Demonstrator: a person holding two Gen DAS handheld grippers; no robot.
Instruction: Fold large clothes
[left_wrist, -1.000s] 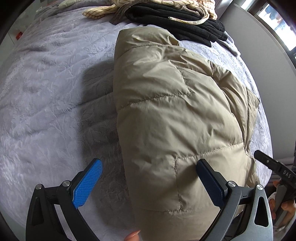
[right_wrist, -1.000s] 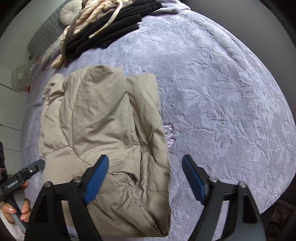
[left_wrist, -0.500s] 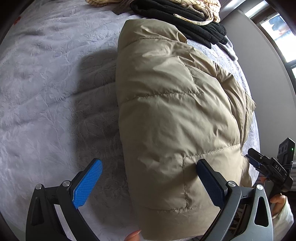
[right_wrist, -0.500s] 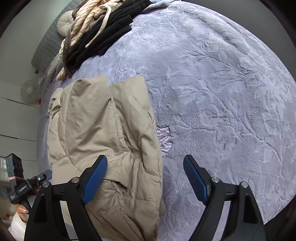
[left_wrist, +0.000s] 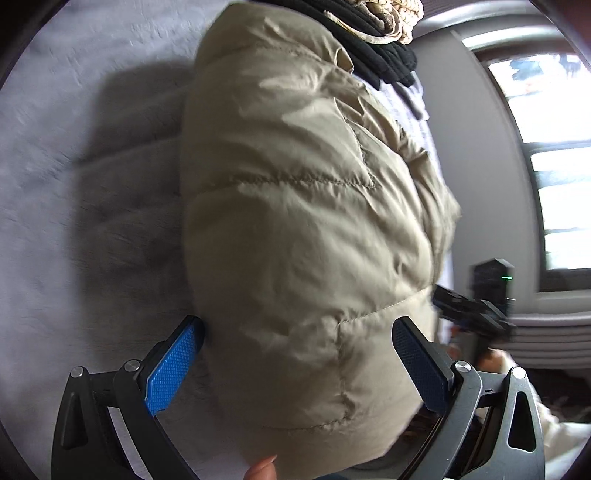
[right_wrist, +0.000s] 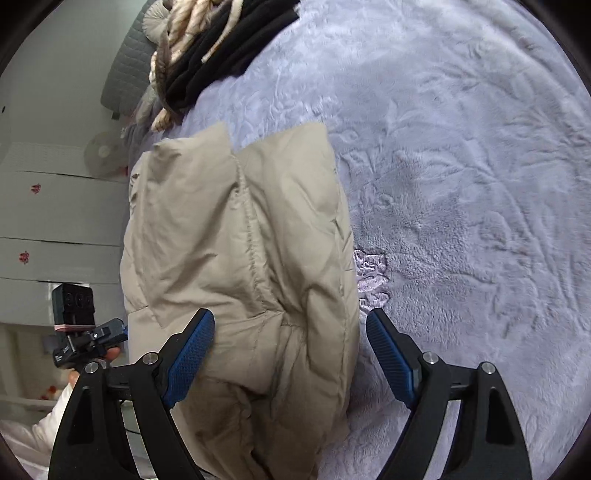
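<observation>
A beige puffer jacket lies folded into a thick bundle on a lavender bed cover. It also shows in the right wrist view. My left gripper is open, its blue-padded jaws straddling the jacket's near left edge. My right gripper is open, its jaws straddling the jacket's near right edge. Neither pad pinches the fabric. The other gripper shows at each view's side.
A pile of black and cream clothes lies at the far end of the bed, also in the left wrist view. A grey headboard and white drawers stand left. A window is right.
Both grippers have lowered and moved in toward the jacket's near end, so the jacket fills more of each view. The jaws stay open.
</observation>
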